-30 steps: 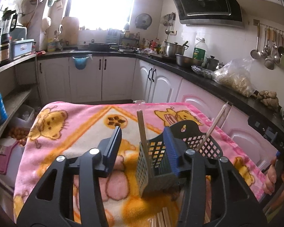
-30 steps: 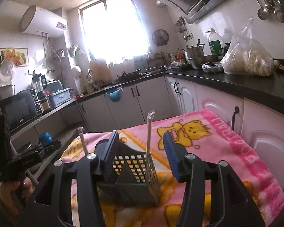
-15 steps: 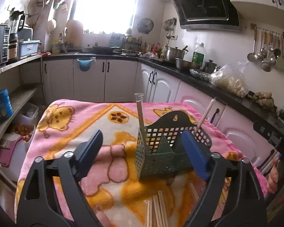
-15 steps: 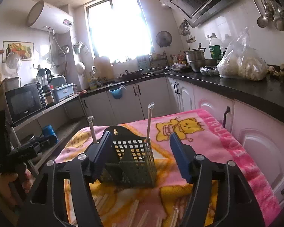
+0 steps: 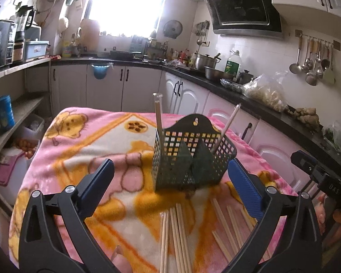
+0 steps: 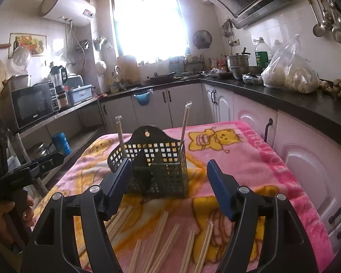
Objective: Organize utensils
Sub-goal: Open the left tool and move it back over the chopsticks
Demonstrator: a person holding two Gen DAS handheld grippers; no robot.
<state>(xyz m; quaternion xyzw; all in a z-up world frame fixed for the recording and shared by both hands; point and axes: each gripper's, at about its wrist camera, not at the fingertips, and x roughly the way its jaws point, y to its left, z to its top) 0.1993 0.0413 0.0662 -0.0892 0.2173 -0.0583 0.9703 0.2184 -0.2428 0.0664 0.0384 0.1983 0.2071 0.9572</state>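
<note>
A dark green perforated utensil basket [image 5: 191,159] stands upright on the pink blanket [image 5: 79,136]; it also shows in the right wrist view [image 6: 156,170]. Two wrapped chopsticks stand in it, one at its left [image 5: 158,120] and one leaning at its right [image 5: 227,125]. Several loose chopsticks [image 5: 177,232] lie flat on the blanket in front of the basket, also seen in the right wrist view [image 6: 161,238]. My left gripper [image 5: 170,188] is open and empty, short of the basket. My right gripper [image 6: 168,188] is open and empty, also just short of it.
White cabinets and a black counter [image 5: 250,100] run along the right, with a plastic bag [image 6: 291,72], pots and hanging ladles [image 5: 311,61]. Shelves with a blue can [image 5: 4,113] and a microwave [image 6: 34,107] stand at the left.
Both grippers have pulled back from the basket and opened wider. The loose chopsticks in front of the basket have come into view.
</note>
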